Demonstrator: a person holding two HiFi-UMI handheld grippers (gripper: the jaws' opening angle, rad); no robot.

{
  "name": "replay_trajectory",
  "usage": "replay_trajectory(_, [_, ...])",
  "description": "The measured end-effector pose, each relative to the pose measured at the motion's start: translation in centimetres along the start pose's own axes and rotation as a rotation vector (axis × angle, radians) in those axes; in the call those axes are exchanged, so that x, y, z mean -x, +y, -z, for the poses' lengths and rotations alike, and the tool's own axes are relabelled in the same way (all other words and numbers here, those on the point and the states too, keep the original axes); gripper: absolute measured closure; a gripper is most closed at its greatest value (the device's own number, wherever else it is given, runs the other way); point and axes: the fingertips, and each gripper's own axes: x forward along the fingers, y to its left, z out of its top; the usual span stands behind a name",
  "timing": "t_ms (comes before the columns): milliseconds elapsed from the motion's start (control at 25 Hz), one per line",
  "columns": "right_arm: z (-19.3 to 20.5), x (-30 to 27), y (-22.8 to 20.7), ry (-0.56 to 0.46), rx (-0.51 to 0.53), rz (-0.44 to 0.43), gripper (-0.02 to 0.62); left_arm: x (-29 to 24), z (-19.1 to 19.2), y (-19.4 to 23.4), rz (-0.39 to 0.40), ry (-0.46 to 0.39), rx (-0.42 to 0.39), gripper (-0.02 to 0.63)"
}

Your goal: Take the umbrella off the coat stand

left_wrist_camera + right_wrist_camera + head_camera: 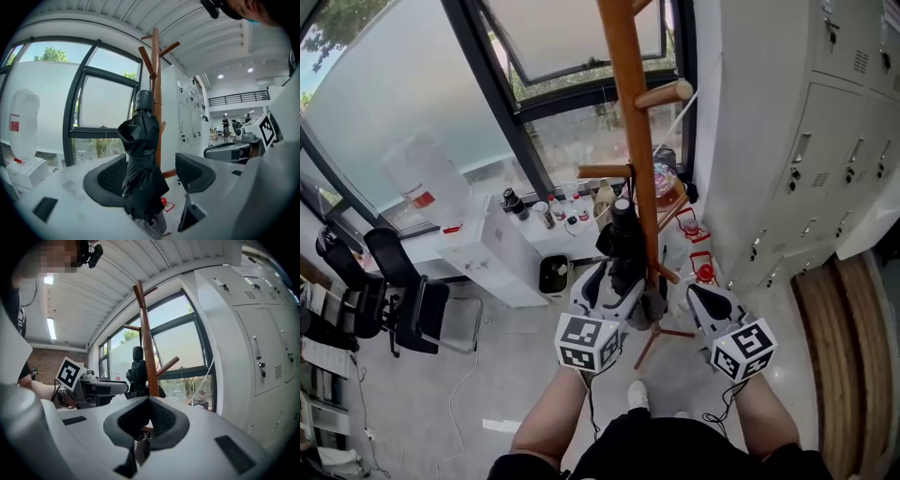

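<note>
A black folded umbrella point(623, 246) hangs upright against the wooden coat stand point(628, 94), just left of its pole. My left gripper point(617, 279) is level with the umbrella's lower half. In the left gripper view the umbrella point(140, 159) stands between the spread jaws of the left gripper point(152, 173); its cloth lies near the left pad point(110, 178) and clear of the right pad, with the stand point(155, 84) behind it. My right gripper point(698, 292) is to the right of the stand's foot. In the right gripper view that gripper point(149, 401) has its pad tips together with nothing held, and the pole point(145, 348) and umbrella point(137, 369) are ahead.
Grey lockers point(806, 141) line the right wall. A white cabinet point(502, 253) with bottles, a water dispenser point(427, 178) and a black bin point(553, 275) stand under the window. Black office chairs point(403, 300) are at the left. Red items point(703, 270) lie near the stand's foot.
</note>
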Motion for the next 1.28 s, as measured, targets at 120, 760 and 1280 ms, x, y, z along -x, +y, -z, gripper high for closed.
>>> replay_trajectory(120, [0.2,-0.5,-0.4,0.008,-0.002,0.013,0.541,-1.4,-0.2,0.7,0.023,0.006,-0.014,0.298])
replay_trajectory(760, [0.3,-2.5,-2.1,0.018,-0.014,0.059,0.541,-5.4,-0.3,1.5,0.140,0.015,-0.025,0.296])
replay_trajectory(1280, [0.7,-3.2,-3.2,0.013,-0.034,0.091,0.541,-6.9,0.2,1.2,0.208,0.030,-0.026,0.298])
